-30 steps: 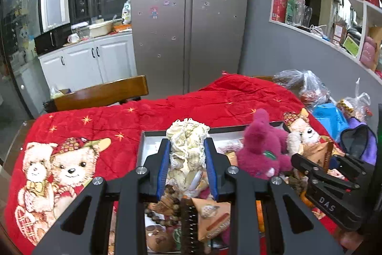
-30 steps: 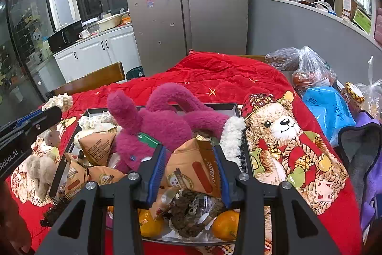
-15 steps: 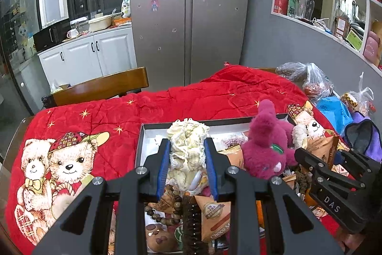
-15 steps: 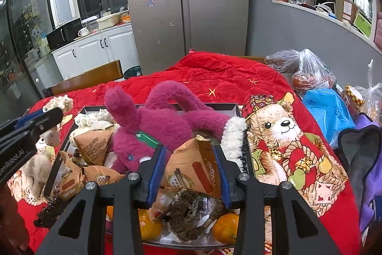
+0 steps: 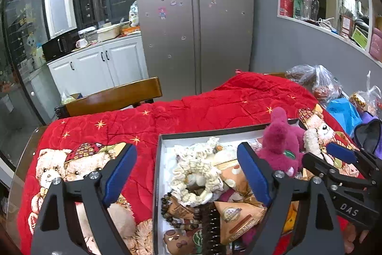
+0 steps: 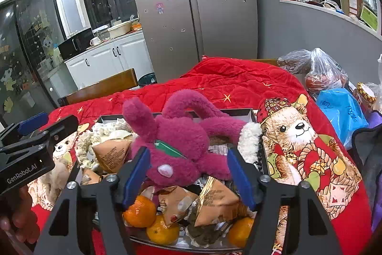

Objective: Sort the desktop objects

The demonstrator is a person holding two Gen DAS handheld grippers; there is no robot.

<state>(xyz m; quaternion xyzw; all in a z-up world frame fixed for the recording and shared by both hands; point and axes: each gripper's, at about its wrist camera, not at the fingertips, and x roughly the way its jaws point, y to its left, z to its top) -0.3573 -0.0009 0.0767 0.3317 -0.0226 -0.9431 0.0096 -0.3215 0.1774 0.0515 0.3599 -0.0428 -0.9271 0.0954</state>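
Note:
A dark tray on the red blanket holds the sorted things. My left gripper hangs over the tray's left part, its jaws opening wide. The cream knitted piece lies loose in the tray between the blue pads, untouched. My right gripper is over the tray's near right part, jaws opening too. A tan triangular snack packet rests free below them among oranges. The magenta plush lies across the tray, its lower edge between the right pads. Each gripper shows in the other's view: right gripper, left gripper.
The red blanket with bear prints covers the table. A wooden chair back stands behind it, a steel fridge further back. Plastic bags and a blue bag crowd the right edge. A bead bracelet lies in the tray.
Both grippers have gone from shut to open. The cream knitted piece has dropped out of the left jaws into the tray, and the snack packet has dropped out of the right jaws.

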